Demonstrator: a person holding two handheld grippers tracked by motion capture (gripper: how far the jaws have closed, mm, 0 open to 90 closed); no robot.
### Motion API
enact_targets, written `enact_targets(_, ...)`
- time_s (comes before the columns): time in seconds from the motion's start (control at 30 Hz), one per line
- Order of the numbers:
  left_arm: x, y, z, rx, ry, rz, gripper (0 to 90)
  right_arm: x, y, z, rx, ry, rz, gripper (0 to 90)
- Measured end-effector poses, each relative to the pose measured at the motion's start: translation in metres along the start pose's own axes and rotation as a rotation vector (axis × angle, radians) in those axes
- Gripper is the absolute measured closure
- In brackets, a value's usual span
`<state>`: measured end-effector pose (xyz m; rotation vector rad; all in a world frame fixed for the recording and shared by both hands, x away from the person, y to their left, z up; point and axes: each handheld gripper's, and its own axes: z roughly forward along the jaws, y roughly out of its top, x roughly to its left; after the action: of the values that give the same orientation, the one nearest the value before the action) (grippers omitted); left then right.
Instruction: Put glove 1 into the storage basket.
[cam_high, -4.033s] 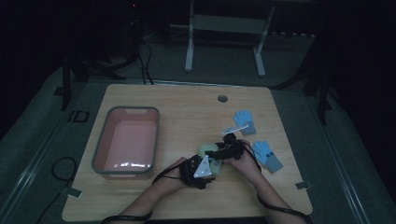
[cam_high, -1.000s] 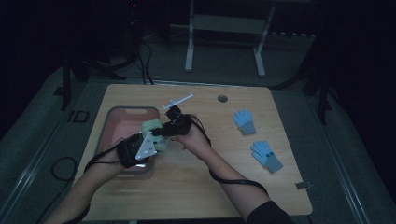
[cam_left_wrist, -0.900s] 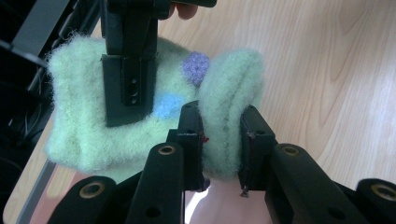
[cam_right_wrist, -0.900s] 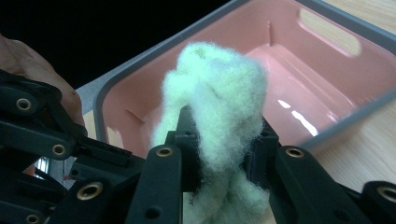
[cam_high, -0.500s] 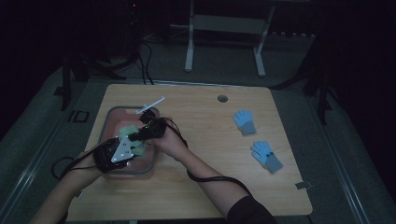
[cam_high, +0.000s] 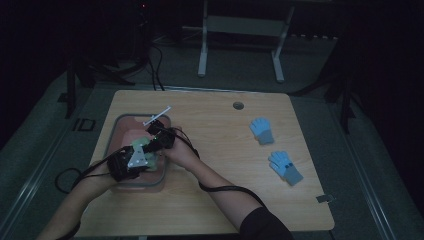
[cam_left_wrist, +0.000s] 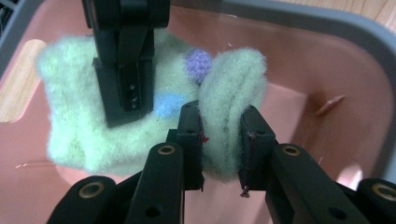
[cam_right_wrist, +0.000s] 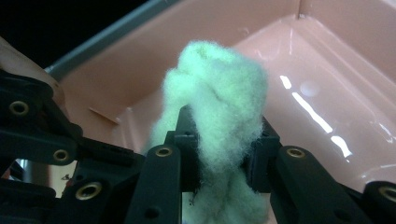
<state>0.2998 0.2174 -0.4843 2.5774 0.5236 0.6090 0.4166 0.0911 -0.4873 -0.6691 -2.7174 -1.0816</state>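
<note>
A pale green fuzzy knit item (cam_left_wrist: 79, 93) with a purple and a blue dot hangs low inside the pink tray (cam_left_wrist: 303, 56). My left gripper (cam_left_wrist: 222, 135) is shut on one bunched fold of it. My right gripper (cam_right_wrist: 222, 140) is shut on another bunch of the green knit item (cam_right_wrist: 219, 88), above the tray's floor (cam_right_wrist: 327, 70). In the high view both grippers meet over the tray (cam_high: 142, 186) at the table's left, the left gripper (cam_high: 140, 155) near its front and the right gripper (cam_high: 152, 142) just behind, with the green item (cam_high: 148, 160) between them.
Two blue gloves lie on the right part of the wooden table, one (cam_high: 261, 130) farther back and one (cam_high: 285, 166) nearer. A round grommet hole (cam_high: 238, 105) sits near the table's back edge. The tray's grey rim surrounds both grippers.
Both grippers have carried the green item left from beside the tray to over it and sunk lower into it. The blue gloves have not moved.
</note>
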Motion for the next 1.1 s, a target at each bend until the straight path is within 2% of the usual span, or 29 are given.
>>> enact_targets(0.1,0.003,-0.001,0.006,0.0,-0.022,-0.009,74.3,-0.001,0.001,0.001,0.027,-0.01,0.003,69.1)
enact_targets(0.17,0.005,-0.001,0.009,0.003,-0.04,-0.01,73.8,0.001,0.003,0.003,0.052,-0.048,-0.026,65.1)
enact_targets(0.23,0.006,-0.002,0.011,0.011,-0.053,-0.01,72.7,0.0,0.003,0.003,0.058,-0.059,-0.03,62.1)
enact_targets(0.27,0.008,-0.003,0.016,0.025,-0.071,-0.013,71.4,-0.003,0.002,0.006,0.072,-0.073,-0.014,53.5)
enact_targets(0.33,0.009,-0.004,0.022,0.054,-0.087,-0.02,67.3,-0.005,0.001,0.006,0.068,-0.07,-0.005,49.7)
enact_targets(0.37,0.008,-0.003,0.024,0.065,-0.075,-0.011,64.7,-0.005,0.002,0.005,0.062,-0.076,-0.006,44.8)
enact_targets(0.43,0.008,-0.002,0.024,0.06,-0.079,-0.033,57.7,-0.005,0.002,0.003,0.06,-0.111,-0.027,43.3)
enact_targets(0.63,0.008,-0.002,0.018,0.047,-0.054,-0.087,43.6,-0.007,0.002,-0.01,0.016,-0.098,-0.01,38.2)
enact_targets(0.7,0.008,-0.003,0.013,0.04,-0.037,-0.105,35.8,-0.007,0.002,-0.017,-0.006,-0.095,-0.017,36.9)
enact_targets(0.77,0.009,-0.003,0.008,0.026,-0.021,-0.149,28.7,-0.005,0.001,-0.024,-0.024,-0.085,-0.016,34.6)
enact_targets(0.8,0.01,-0.003,0.006,0.012,-0.023,-0.18,23.9,-0.004,0.001,-0.028,-0.031,-0.077,-0.012,32.8)
enact_targets(0.9,0.012,0.0,0.0,-0.007,-0.022,-0.237,15.9,0.0,-0.001,-0.038,-0.046,-0.046,-0.024,27.2)
enact_targets(1.0,0.011,0.006,-0.001,-0.01,-0.027,-0.246,12.9,0.002,-0.004,-0.045,-0.048,-0.001,-0.035,22.4)
enact_targets(1.1,0.007,0.015,0.0,-0.011,-0.038,-0.256,4.0,0.004,-0.009,-0.053,-0.045,0.004,-0.063,20.9)
